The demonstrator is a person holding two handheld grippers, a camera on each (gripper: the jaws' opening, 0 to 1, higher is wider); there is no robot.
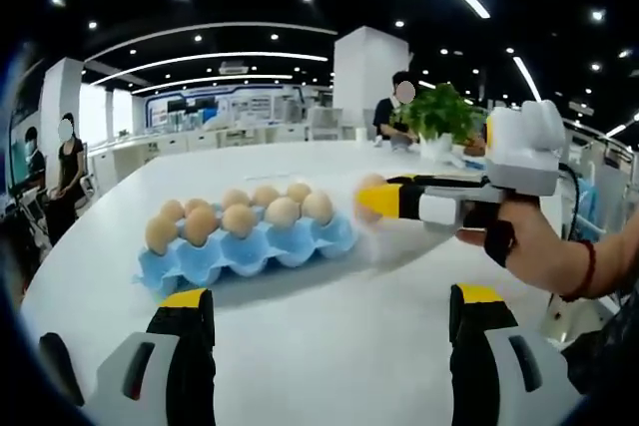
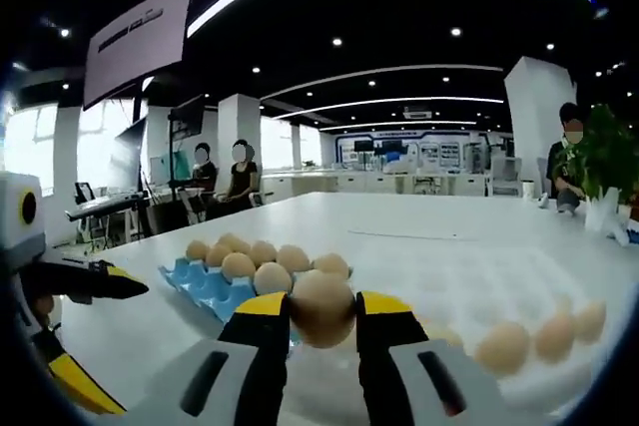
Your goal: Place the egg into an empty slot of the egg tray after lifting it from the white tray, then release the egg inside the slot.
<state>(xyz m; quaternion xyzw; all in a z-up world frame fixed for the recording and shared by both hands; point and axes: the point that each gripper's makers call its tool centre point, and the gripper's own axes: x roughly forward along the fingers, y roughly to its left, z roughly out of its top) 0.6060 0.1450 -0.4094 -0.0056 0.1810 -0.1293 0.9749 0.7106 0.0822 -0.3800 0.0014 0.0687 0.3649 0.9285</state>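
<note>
Matt egg (image 2: pixel 321 308), glossy white table (image 1: pixel 329 346)

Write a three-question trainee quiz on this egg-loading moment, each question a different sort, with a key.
1. True or false: the right tool is shut on an egg.
2. Multiple choice: the blue egg tray on the white table holds A) no eggs, B) several eggs, C) one egg.
3. Fill in: in the right gripper view, loose eggs lie on the ______ tray.

Key: 1 true; 2 B; 3 white.
</note>
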